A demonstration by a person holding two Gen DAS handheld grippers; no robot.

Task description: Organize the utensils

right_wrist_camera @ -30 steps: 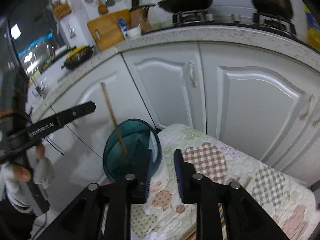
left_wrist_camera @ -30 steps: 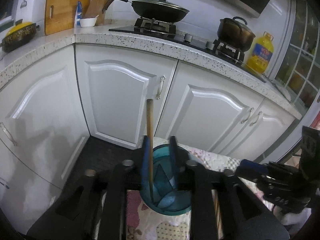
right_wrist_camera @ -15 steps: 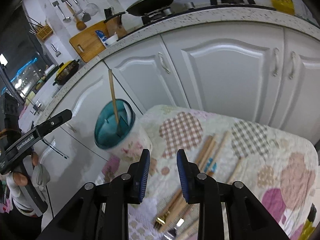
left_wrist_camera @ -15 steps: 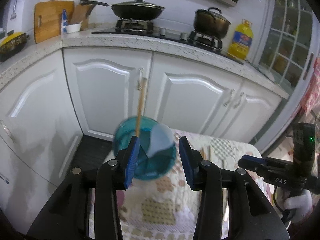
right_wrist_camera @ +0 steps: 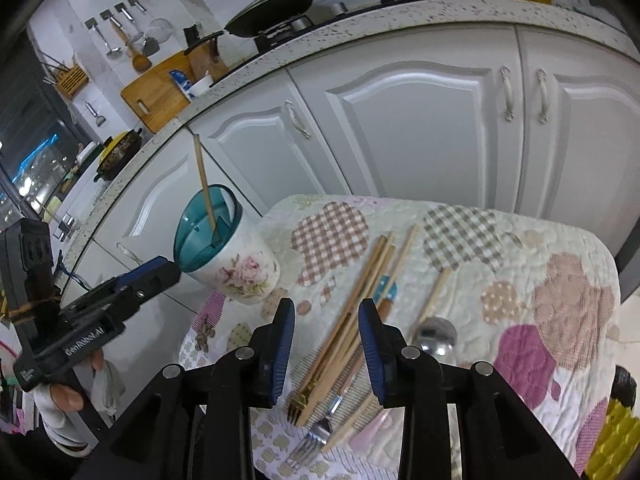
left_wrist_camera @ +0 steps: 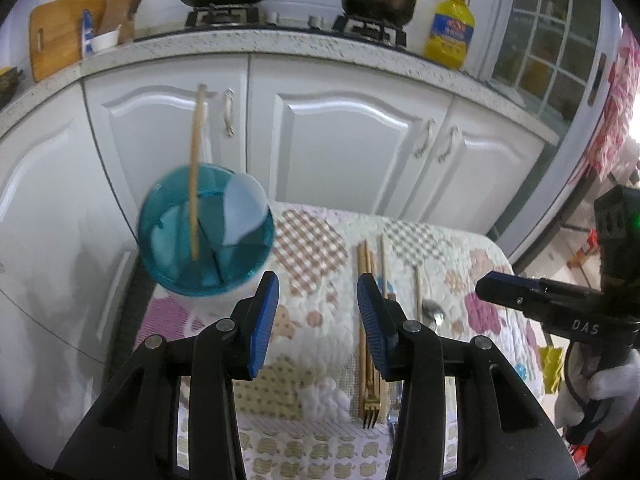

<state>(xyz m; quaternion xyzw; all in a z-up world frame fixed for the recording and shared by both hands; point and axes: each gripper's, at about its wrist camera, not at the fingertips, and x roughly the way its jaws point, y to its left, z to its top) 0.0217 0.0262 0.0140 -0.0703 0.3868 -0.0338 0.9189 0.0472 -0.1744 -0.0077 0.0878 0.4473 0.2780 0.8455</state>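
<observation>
A floral utensil holder with a teal divided top [right_wrist_camera: 228,248] stands at the left of a quilted table; it also shows in the left wrist view [left_wrist_camera: 204,228]. One wooden chopstick [right_wrist_camera: 204,184] stands in it. Loose wooden chopsticks [right_wrist_camera: 360,292], a gold fork [right_wrist_camera: 304,400], a steel fork [right_wrist_camera: 316,432] and a spoon [right_wrist_camera: 434,336] lie on the cloth. My left gripper [left_wrist_camera: 316,320] is open and empty, to the right of the holder. My right gripper [right_wrist_camera: 326,344] is open and empty above the loose utensils.
The quilted cloth [right_wrist_camera: 540,280] covers a small table with edges close on all sides. White kitchen cabinets [left_wrist_camera: 340,140] stand right behind it, under a counter with pans and an oil bottle [left_wrist_camera: 448,28].
My left gripper let go of the chopstick in the holder, opened and drew back to the right. My right gripper opened wider and moved right, over the loose utensils.
</observation>
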